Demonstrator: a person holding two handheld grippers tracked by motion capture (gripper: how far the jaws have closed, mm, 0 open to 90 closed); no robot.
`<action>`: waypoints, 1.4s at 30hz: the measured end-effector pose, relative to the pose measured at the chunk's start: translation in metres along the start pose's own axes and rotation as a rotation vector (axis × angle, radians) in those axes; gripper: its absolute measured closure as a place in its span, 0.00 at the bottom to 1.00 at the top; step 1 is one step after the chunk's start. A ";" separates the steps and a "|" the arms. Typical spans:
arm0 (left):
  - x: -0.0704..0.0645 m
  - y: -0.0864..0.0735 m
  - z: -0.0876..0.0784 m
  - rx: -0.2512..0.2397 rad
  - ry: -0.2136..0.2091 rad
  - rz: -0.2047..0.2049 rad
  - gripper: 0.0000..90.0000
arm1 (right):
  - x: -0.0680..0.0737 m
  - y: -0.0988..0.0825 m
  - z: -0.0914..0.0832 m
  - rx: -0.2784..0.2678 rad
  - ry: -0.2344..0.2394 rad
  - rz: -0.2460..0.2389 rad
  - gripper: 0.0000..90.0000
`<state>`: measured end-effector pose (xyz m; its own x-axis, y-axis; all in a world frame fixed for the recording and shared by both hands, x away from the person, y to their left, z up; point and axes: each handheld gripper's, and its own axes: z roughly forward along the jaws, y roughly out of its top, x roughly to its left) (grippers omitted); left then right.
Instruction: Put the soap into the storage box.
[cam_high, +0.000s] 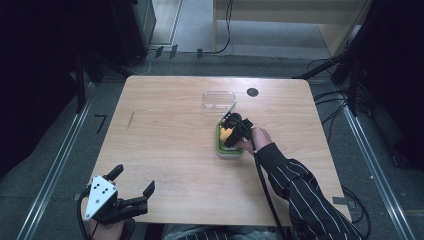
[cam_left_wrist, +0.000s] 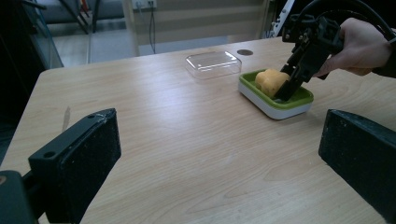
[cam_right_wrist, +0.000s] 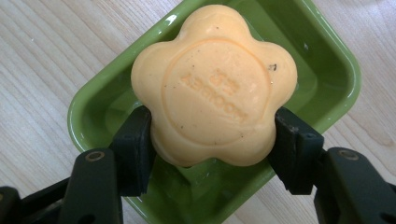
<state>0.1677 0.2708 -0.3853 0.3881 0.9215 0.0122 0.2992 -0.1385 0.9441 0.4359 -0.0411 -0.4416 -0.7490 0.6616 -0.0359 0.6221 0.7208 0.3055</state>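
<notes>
An orange flower-shaped soap (cam_right_wrist: 212, 84) sits over the hollow of a green soap dish (cam_right_wrist: 336, 60) with a white base, right of the table's middle. My right gripper (cam_right_wrist: 213, 140) is shut on the soap, one jaw pressing each side. Seen from the left gripper view, the soap (cam_left_wrist: 268, 81) pokes above the dish rim (cam_left_wrist: 275, 108), with the right gripper (cam_left_wrist: 286, 88) reaching down onto it. I cannot tell whether the soap rests on the dish bottom. My left gripper (cam_high: 134, 178) hangs open and holds nothing at the table's near left corner, its jaws wide apart.
A clear plastic lid (cam_high: 219, 98) lies on the table just beyond the dish. A small black round disc (cam_high: 252, 92) sits to its right near the far edge. Bare wood stretches between the left gripper and the dish. Cables and dark stands ring the table.
</notes>
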 end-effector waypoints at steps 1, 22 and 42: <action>0.000 0.000 0.000 0.001 0.000 0.000 0.00 | 0.000 0.000 0.001 -0.002 0.000 -0.002 0.44; 0.000 0.000 0.000 -0.001 -0.002 0.001 0.00 | 0.001 0.000 0.001 0.005 -0.012 0.021 0.39; 0.000 0.000 0.001 -0.005 -0.006 0.001 0.00 | 0.001 -0.011 -0.026 -0.042 0.000 0.005 0.19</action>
<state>0.1688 0.2704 -0.3854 0.3938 0.9191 0.0107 0.2949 -0.1374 0.9456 0.4228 -0.0538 -0.4206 -0.7457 0.6654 -0.0341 0.6159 0.7080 0.3456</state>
